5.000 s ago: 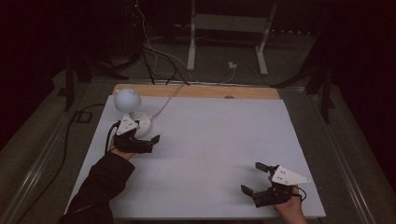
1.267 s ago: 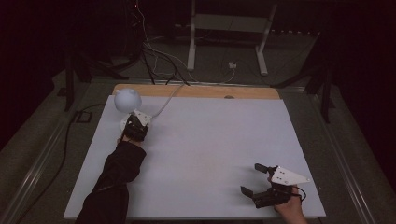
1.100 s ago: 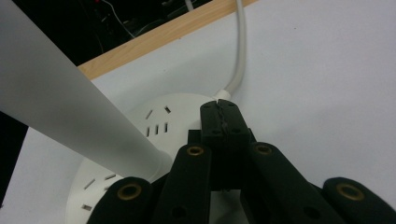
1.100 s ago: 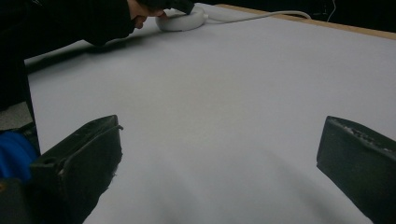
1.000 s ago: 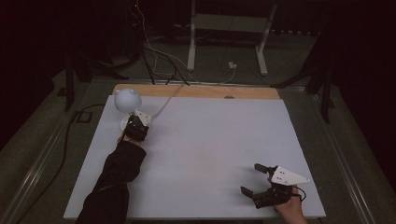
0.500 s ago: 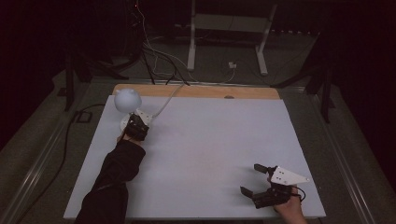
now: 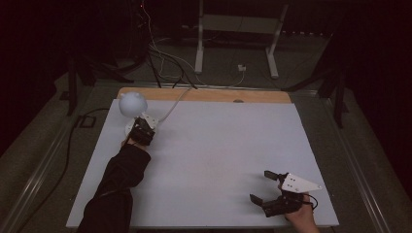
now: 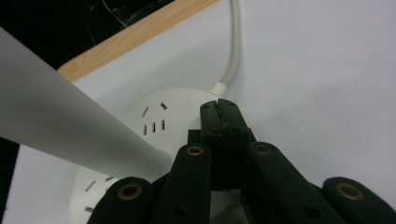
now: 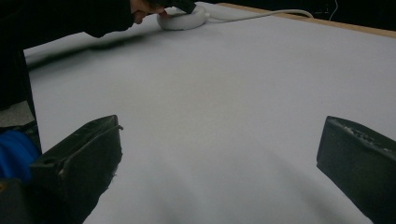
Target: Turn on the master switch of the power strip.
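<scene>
surface: white table top [image 7: 218, 160], dark room beyond.
lamp base [image 8: 140, 135]: round, socket slots, far left corner, cord [image 8: 233, 46] trailing off.
left gripper [image 8: 219, 114]: jaws pressed together, tips resting on the base.
right gripper [image 7: 265, 187]: spread wide, idle, near right.
tip: press straight down, steady, clear of the stem [image 8: 60, 126].

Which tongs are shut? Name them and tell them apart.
The left tongs, tips pressed together over the round white lamp base at the table's far left. The right tongs stand wide open above bare table.

no readable text, labels, brands or numbers anywhere
</scene>
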The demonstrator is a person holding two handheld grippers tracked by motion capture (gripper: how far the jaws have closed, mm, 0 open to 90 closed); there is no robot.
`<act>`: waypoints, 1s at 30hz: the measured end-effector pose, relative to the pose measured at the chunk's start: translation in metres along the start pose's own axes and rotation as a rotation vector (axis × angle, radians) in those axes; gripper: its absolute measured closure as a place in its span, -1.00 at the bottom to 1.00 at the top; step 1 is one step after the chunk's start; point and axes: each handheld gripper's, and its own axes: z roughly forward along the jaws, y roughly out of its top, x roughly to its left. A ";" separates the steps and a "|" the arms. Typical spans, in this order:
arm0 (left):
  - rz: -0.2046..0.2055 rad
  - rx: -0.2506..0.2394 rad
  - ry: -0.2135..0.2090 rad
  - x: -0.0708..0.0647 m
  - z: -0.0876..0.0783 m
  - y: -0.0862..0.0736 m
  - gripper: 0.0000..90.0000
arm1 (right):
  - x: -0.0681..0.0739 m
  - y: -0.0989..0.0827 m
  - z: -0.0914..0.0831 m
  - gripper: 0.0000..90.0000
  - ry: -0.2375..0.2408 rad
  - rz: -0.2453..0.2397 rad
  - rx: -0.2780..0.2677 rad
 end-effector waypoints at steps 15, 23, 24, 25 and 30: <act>-0.016 0.012 -0.003 0.002 -0.001 0.007 1.00 | 0.000 0.000 0.000 -1.00 -0.007 0.000 -0.001; -0.083 -0.063 -0.077 0.008 -0.012 0.008 1.00 | -0.002 0.000 0.000 -1.00 -0.008 0.003 -0.002; -0.077 -0.065 -0.074 0.008 -0.014 0.008 1.00 | -0.002 0.000 0.000 -1.00 -0.008 0.003 -0.002; -0.081 -0.069 -0.082 0.009 -0.016 0.008 1.00 | -0.001 0.000 0.000 -1.00 -0.007 0.001 0.000; -0.120 -0.080 -0.126 0.014 -0.025 0.011 1.00 | -0.001 0.000 0.000 -1.00 -0.009 0.001 -0.002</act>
